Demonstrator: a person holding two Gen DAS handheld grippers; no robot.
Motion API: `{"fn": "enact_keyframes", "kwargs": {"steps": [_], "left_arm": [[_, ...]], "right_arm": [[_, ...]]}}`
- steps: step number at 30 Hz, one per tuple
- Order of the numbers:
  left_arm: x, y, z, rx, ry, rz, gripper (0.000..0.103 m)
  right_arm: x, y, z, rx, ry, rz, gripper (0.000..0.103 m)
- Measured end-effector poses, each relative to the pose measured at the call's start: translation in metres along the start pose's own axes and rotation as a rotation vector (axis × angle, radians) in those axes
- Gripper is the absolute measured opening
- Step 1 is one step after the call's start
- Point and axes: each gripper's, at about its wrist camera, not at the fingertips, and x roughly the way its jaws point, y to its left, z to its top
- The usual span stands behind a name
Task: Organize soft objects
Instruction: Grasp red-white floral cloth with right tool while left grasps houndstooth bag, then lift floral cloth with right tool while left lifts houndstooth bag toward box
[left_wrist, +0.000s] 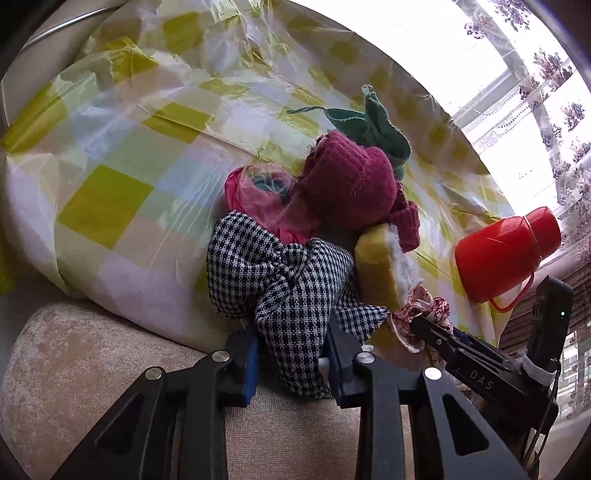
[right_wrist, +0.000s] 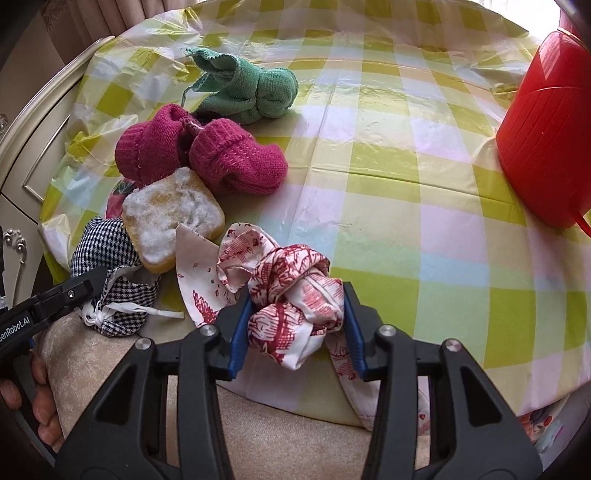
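Note:
My left gripper (left_wrist: 291, 362) is shut on a black-and-white houndstooth cloth (left_wrist: 280, 280) at the table's near edge; the cloth also shows in the right wrist view (right_wrist: 110, 258). My right gripper (right_wrist: 297, 328) is shut on a knotted red-and-white print cloth (right_wrist: 291, 302), also seen in the left wrist view (left_wrist: 417, 317). Beside them lie a yellow sponge (right_wrist: 171, 221), a magenta knit piece (right_wrist: 207, 155), a green towel (right_wrist: 251, 88) and a pink satin cloth (left_wrist: 258, 195).
A red plastic jug (right_wrist: 546, 147) stands at the right of the table, which wears a yellow-checked plastic cover (right_wrist: 406, 184). A beige cushion (right_wrist: 280, 439) lies under both grippers. A cream cabinet (right_wrist: 33, 155) stands at the left.

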Motion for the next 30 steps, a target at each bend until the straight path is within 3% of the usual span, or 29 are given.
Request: {"fn": "enact_keyframes", "kwargs": {"steps": [6,20,30], "left_arm": [[-0.013,0.001,-0.005,-0.019,-0.045,0.024,0.021],[-0.058,0.007,-0.019,-0.074,-0.214,0.158,0.02],[-0.081,0.004,-0.031,-0.081,-0.275,0.165,0.02]], "right_arm": [[-0.005,0.001,-0.005,-0.006,-0.017,0.004,0.036],[-0.045,-0.005,-0.023,0.021,-0.114,0.001,0.035],[-0.07,-0.017,-0.04,0.063,-0.151,0.01,0.035]]}}
